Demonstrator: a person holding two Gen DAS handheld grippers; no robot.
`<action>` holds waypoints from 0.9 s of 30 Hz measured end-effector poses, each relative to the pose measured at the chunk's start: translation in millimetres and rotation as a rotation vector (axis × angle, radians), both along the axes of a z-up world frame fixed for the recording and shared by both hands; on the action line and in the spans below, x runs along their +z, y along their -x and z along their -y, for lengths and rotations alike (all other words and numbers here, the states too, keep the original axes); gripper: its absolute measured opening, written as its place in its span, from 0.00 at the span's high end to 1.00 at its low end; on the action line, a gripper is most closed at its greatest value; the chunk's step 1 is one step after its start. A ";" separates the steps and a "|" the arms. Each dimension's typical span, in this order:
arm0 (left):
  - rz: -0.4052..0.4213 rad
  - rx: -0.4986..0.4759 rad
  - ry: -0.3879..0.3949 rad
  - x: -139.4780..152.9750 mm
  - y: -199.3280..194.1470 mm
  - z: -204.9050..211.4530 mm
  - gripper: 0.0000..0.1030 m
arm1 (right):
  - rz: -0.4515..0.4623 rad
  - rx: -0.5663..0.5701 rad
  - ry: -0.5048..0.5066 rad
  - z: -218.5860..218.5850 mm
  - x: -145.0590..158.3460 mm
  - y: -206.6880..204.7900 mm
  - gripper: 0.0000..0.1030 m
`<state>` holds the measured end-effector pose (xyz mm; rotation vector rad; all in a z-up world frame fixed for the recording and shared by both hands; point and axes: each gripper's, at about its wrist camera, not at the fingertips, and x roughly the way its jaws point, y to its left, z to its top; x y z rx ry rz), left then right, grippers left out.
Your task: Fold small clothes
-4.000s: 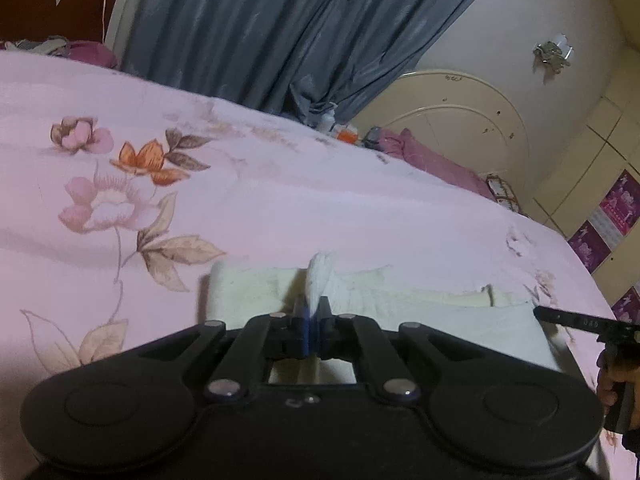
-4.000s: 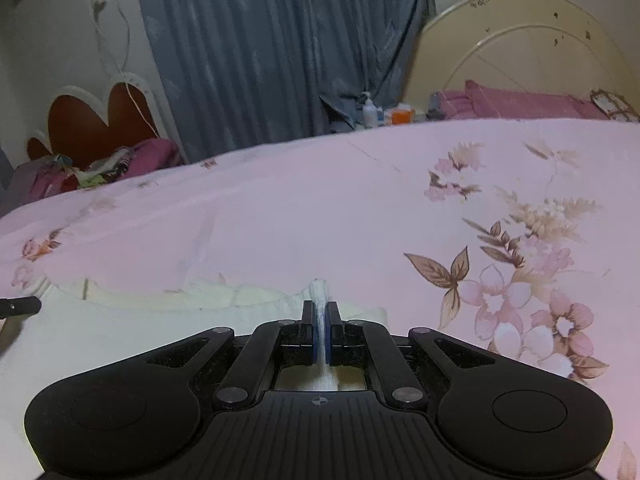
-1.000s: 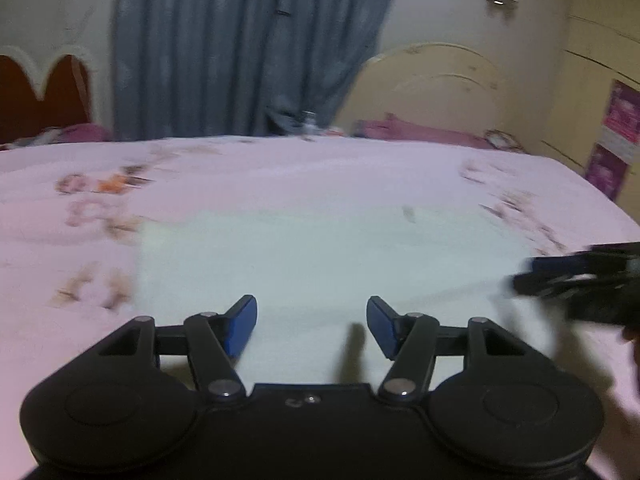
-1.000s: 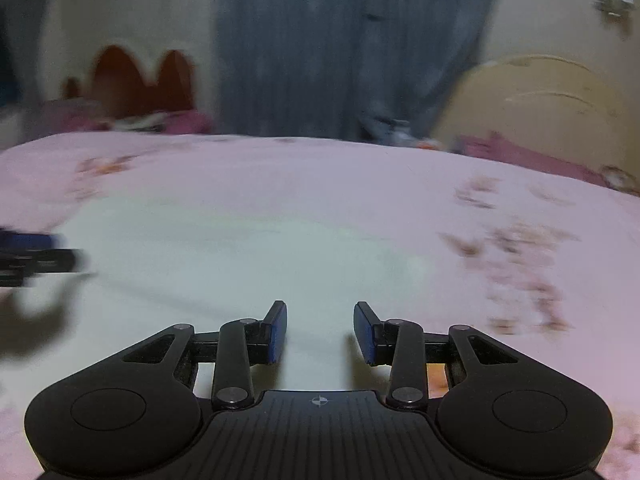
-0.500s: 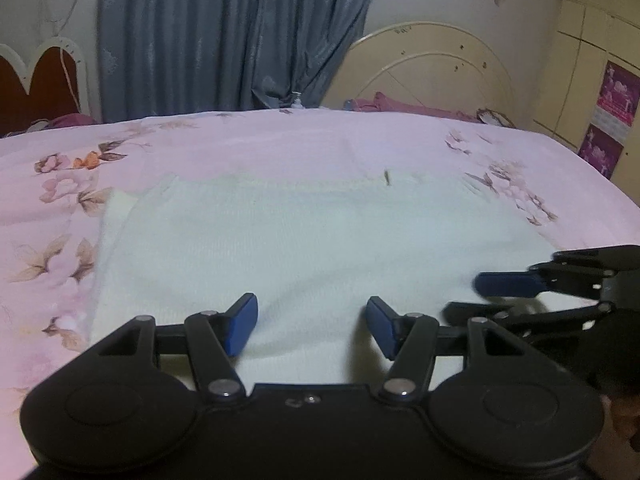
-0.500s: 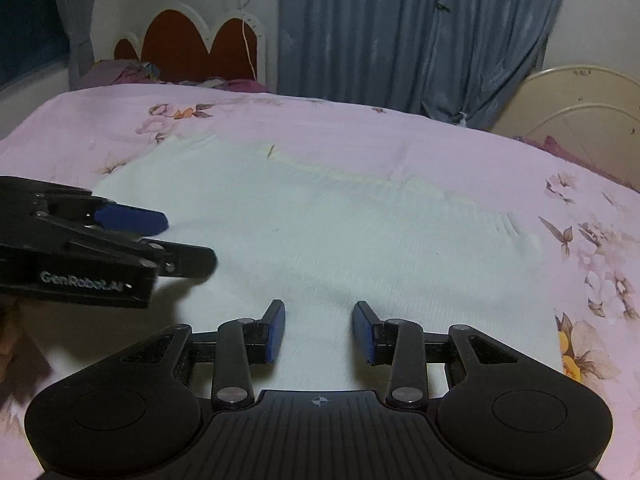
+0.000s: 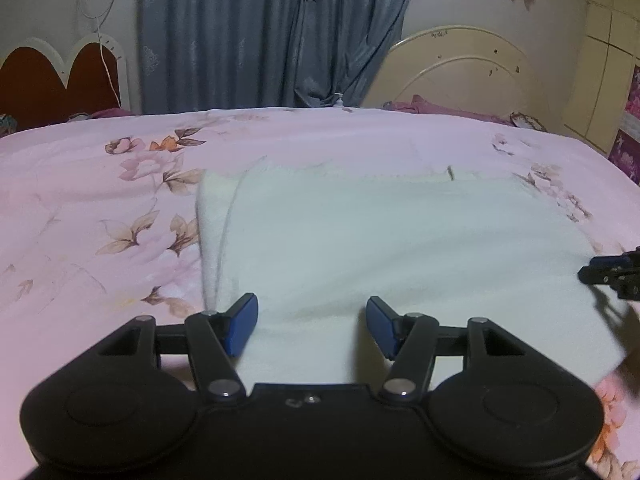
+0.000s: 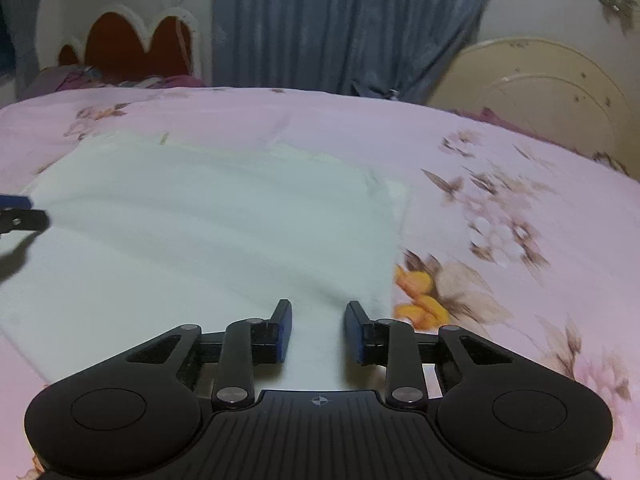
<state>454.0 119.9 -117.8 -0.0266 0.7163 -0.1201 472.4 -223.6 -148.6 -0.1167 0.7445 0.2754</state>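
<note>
Right gripper (image 7: 612,276) cut off at frame edge; cloth's (image 7: 400,248) near edge hidden behind left gripper (image 7: 312,324) body.

We see dim, warm indoor light with a pink cast and grainy, soft detail. The right view is blurred, most on the bedspread (image 8: 500,220) flowers. Fisheye bending darkens our corners; short shadows fall beneath each gripper.

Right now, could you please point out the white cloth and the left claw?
white cloth (image 7: 400,240): left wrist view, middle of its flat top.
left claw (image 7: 312,324): left wrist view, between its open tips.
</note>
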 end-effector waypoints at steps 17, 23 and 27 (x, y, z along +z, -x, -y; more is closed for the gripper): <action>-0.030 -0.149 0.073 -7.4 34.0 65.6 0.42 | -0.033 0.241 -0.088 -81.9 12.1 47.2 0.71; -0.024 -0.128 0.070 -11.7 45.4 52.7 0.42 | -0.035 0.212 -0.061 -69.6 2.6 54.1 0.71; -0.020 -0.094 0.069 -10.6 57.6 38.3 0.42 | -0.034 0.173 -0.051 -51.8 3.2 62.7 0.71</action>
